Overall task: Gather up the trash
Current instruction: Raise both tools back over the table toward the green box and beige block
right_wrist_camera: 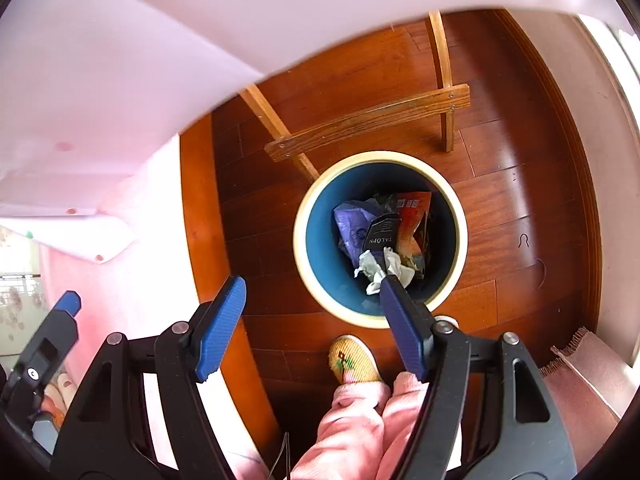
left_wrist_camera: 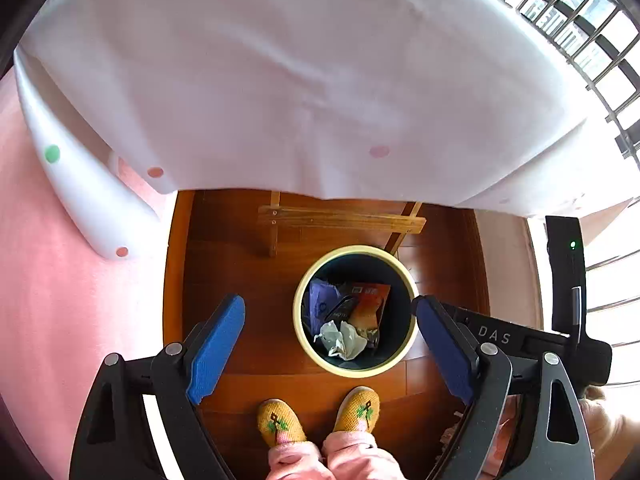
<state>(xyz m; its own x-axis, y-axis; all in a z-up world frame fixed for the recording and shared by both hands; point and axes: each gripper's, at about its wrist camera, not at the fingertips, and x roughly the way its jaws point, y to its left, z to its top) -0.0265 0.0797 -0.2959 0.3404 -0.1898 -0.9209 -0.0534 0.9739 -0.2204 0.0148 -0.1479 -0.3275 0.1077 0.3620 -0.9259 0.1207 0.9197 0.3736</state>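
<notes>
Left wrist view: left gripper point(left_wrist_camera: 330, 346) spread wide, holding nothing, above the bin point(left_wrist_camera: 356, 369) at 6 o'clock on the wooden floor point(left_wrist_camera: 224, 240).
Only here: both yellow slippers point(left_wrist_camera: 318, 412); the other tool's body at 3 o'clock, marked "DAS".
Trash: crumpled tissue point(left_wrist_camera: 342, 338), orange packet point(left_wrist_camera: 370, 306), purple wrapper point(left_wrist_camera: 320, 298) inside the bin.
Right wrist view: right gripper point(right_wrist_camera: 310, 294) released, empty, its right finger point(right_wrist_camera: 402, 332) overlapping the bin rim.
Only here: black packet point(right_wrist_camera: 380, 236) reading "TALON"; rug fringe point(right_wrist_camera: 568, 346) at 4 o'clock.
</notes>
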